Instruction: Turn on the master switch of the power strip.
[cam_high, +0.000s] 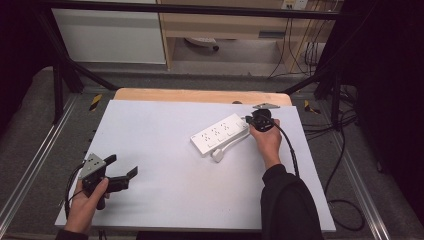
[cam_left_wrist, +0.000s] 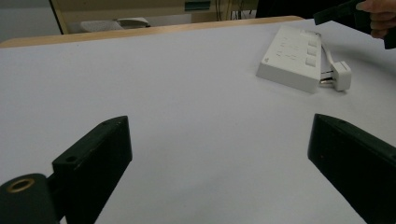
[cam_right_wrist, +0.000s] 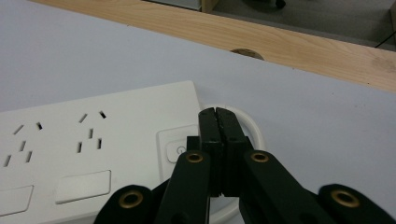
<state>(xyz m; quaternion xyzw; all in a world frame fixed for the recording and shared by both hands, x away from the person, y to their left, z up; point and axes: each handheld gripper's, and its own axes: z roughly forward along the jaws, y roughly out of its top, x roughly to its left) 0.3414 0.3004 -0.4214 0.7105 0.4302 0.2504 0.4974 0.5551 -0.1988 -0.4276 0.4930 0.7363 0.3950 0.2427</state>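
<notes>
Power strip (cam_high: 220, 134) lay toward the tabletop's far right, plug (cam_high: 218, 155) and cord coiled against its near side. Right gripper (cam_right_wrist: 218, 114) hovered over the strip's switch end, jaws pressed together, gripping nothing. Left gripper (cam_high: 125, 176) sat wide open, empty, near the front left corner. Pressing the power button (cam_right_wrist: 176, 150) probably wanted a straight, gentle push.

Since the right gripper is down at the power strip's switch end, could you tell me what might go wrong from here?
The right gripper, jaws shut, sits at the edge of the power button, so a push may glance off it. Nothing steadies the power strip: the left gripper is open and far off, so the strip could slide. The white cable loops right under the jaws and might snag.
</notes>
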